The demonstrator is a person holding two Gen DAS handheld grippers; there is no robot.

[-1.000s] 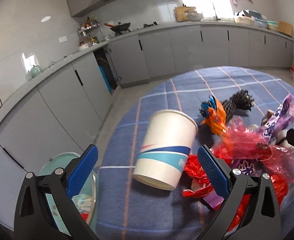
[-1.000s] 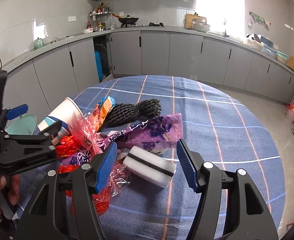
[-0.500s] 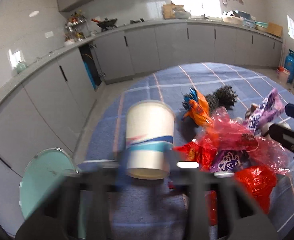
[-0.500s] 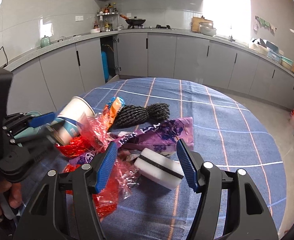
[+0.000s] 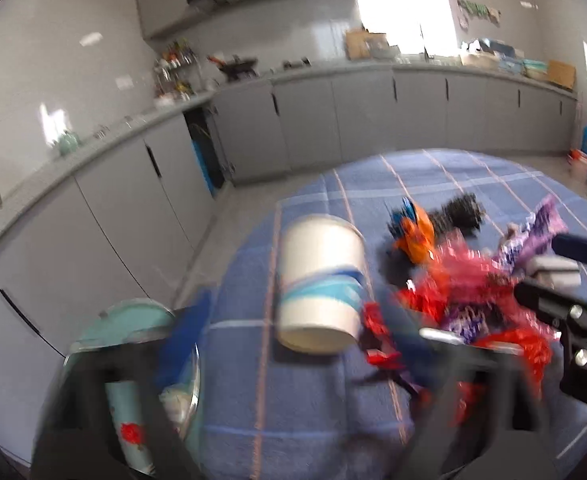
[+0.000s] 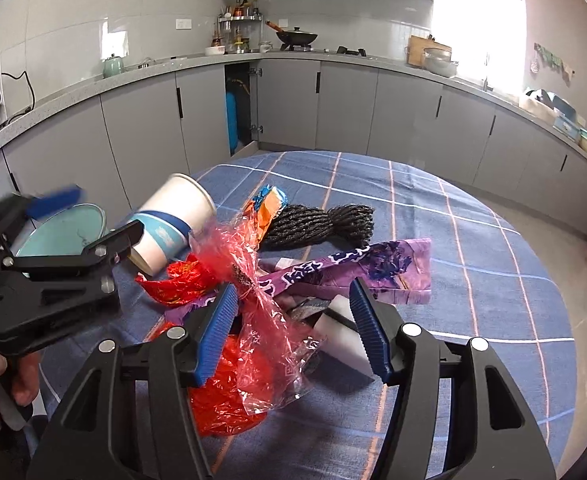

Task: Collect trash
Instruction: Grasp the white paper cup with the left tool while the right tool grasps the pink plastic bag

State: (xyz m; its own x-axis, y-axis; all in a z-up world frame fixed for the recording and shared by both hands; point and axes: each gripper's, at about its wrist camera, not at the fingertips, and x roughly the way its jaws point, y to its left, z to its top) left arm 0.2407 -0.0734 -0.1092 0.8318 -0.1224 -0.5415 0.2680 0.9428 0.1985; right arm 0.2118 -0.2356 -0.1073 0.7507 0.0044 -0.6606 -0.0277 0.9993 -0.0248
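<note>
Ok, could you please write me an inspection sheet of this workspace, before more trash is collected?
Surface: round table under a blue checked cloth, crowded at its near left.
Job's things: white paper cup with blue bands, tilted; crinkled red plastic wrappers; purple foil wrapper; orange snack wrapper; round teal bin beside the table.
Clutter: black coiled rope bundle; white foam block.
Grippers: left gripper open, jaws just been opening, cup between them, not pressed; right gripper open over the red wrappers and the block.
Cables: black cord on the counter wall.
Surroundings: grey kitchen cabinets, one open on a blue cylinder.
</note>
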